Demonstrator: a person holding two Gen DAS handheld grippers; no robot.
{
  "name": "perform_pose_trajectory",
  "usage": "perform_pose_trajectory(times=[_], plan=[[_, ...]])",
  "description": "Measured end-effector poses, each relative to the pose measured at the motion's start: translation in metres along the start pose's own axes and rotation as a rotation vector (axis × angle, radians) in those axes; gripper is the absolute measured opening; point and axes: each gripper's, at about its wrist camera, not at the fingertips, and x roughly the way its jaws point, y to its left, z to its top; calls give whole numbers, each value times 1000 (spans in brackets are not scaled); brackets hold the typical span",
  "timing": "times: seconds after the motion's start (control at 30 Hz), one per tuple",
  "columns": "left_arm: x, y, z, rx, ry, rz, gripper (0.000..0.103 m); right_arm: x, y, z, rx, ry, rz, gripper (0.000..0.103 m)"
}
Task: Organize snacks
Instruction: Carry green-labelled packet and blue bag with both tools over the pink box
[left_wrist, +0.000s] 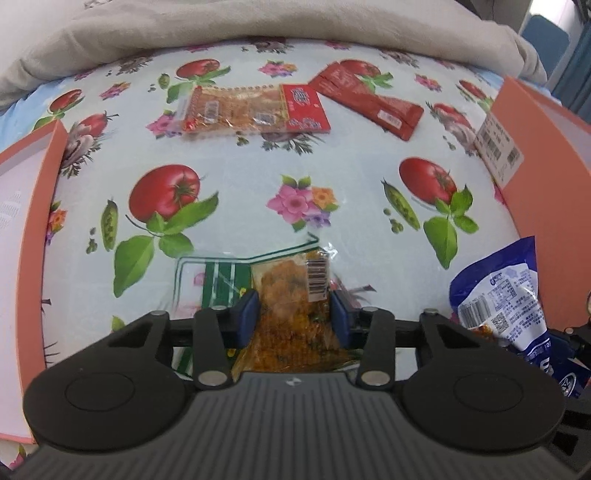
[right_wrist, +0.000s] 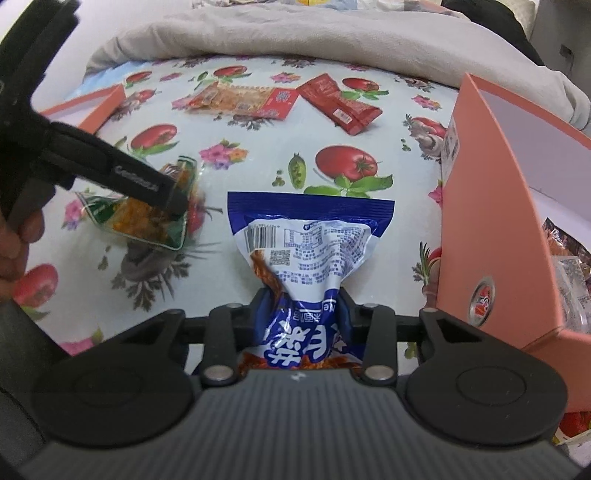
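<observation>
A clear snack packet with green edging and orange contents (left_wrist: 291, 288) lies on the tomato-print cloth (left_wrist: 236, 177). My left gripper (left_wrist: 293, 314) has its blue pads (left_wrist: 248, 315) pressed on both sides of it. From the right wrist view, the left gripper's black finger (right_wrist: 147, 184) covers the same packet (right_wrist: 140, 218). My right gripper (right_wrist: 304, 306) is shut on a blue and white snack bag (right_wrist: 310, 236), pinching its crumpled lower end. That bag (left_wrist: 495, 295) also shows at the lower right of the left wrist view.
An orange-and-red packet (left_wrist: 255, 109) and a dark red packet (left_wrist: 369, 98) lie at the far side. An orange box (right_wrist: 487, 221) with several snacks inside stands on the right. Another orange box (left_wrist: 37, 221) stands on the left. A beige blanket (left_wrist: 258, 22) borders the back. A hand (right_wrist: 14, 240) shows at the left.
</observation>
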Motion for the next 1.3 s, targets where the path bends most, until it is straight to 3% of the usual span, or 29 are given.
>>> perform_pose_trajectory(times=[0.37,0.67,1.3], plan=[[-34,6,13,-63,-49,-43,44,-25,-5,24,44,-60,25,39],[-89,-1,46,-94,-143,-60,44,-62,-16,58,68,-143,49,39],[-181,-75,141,-25,-318,-171,44,-134,-83,132,102,-327,-8,39]])
